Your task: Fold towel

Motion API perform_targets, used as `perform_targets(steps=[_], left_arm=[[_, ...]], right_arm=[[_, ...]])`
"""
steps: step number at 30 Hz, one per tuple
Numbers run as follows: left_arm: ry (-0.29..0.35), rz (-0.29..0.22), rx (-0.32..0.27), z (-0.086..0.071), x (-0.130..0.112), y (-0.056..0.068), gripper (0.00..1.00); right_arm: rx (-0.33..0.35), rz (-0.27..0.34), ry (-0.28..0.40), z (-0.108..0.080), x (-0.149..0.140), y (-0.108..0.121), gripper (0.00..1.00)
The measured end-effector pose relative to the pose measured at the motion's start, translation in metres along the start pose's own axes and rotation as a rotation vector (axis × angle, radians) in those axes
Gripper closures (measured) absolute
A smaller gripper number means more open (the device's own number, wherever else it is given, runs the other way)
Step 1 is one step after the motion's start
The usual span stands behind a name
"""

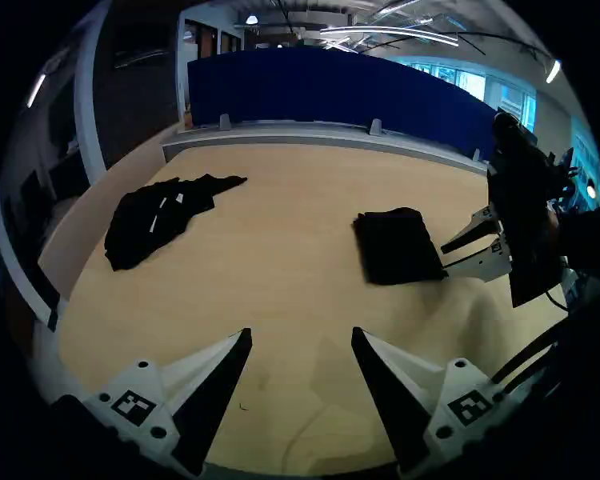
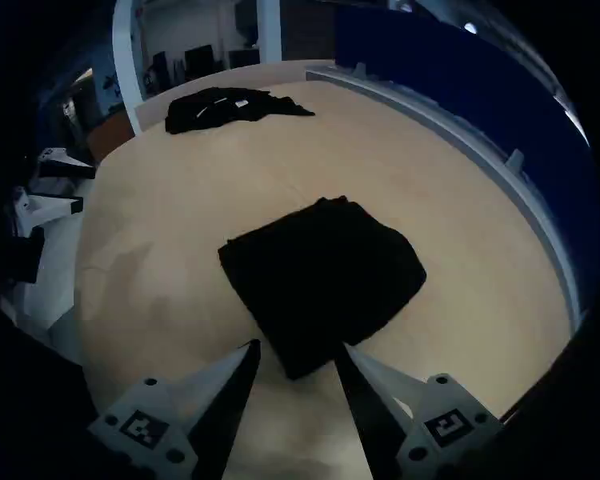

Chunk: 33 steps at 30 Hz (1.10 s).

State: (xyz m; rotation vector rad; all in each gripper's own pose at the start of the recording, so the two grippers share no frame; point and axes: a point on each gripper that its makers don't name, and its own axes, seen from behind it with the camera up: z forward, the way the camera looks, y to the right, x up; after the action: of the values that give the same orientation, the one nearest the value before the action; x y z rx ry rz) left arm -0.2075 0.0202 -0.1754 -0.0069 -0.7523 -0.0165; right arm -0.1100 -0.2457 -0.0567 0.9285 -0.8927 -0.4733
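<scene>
Right gripper view: towel (image 2: 324, 276) between fingers (image 2: 228, 384).

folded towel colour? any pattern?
The folded towel is plain black, no pattern; it shows best in the right gripper view.

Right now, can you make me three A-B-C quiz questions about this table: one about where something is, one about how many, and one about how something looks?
1. Where does the neatly folded black towel lie?
A) just in front of the right gripper
B) on the floor
C) draped over a chair

2. How many black cloths are on the light wooden table?
A) one
B) two
C) four

3. How does the far black cloth look?
A) rolled into a tube
B) hanging off the edge
C) crumpled in a loose heap

Answers:
1 A, its near corner sits between that gripper's open fingertips.
2 B, there is the folded towel plus the heap farther off.
3 C, its outline is uneven, with one end trailing out.
</scene>
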Motion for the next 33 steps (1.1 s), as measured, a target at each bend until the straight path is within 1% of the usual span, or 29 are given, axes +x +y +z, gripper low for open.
perform_targets(steps=[5, 12, 15, 17, 24, 27, 33], left_arm=[[0.002, 0.003, -0.003, 0.000, 0.003, 0.002, 0.07], [0.003, 0.004, -0.005, 0.000, 0.003, 0.004, 0.07], [0.002, 0.002, -0.004, 0.000, 0.002, 0.004, 0.08], [0.002, 0.001, -0.005, 0.000, 0.001, 0.004, 0.08], [0.002, -0.001, -0.002, 0.000, 0.000, 0.002, 0.07], [0.003, -0.005, -0.002, 0.000, 0.000, 0.002, 0.08], [0.002, -0.008, -0.002, 0.000, -0.001, 0.001, 0.08]], right_arm=[[-0.006, 0.011, -0.008, -0.001, -0.008, 0.001, 0.30], [-0.012, 0.009, -0.026, 0.004, -0.015, 0.001, 0.31], [-0.016, 0.016, -0.037, 0.008, -0.020, 0.001, 0.37], [-0.018, 0.023, -0.041, 0.010, -0.022, 0.002, 0.45], [-0.016, 0.037, -0.052, 0.012, -0.029, 0.001, 0.63], [-0.026, 0.037, -0.050, 0.014, -0.030, 0.002, 0.73], [-0.028, 0.055, -0.045, 0.016, -0.029, 0.003, 0.74]])
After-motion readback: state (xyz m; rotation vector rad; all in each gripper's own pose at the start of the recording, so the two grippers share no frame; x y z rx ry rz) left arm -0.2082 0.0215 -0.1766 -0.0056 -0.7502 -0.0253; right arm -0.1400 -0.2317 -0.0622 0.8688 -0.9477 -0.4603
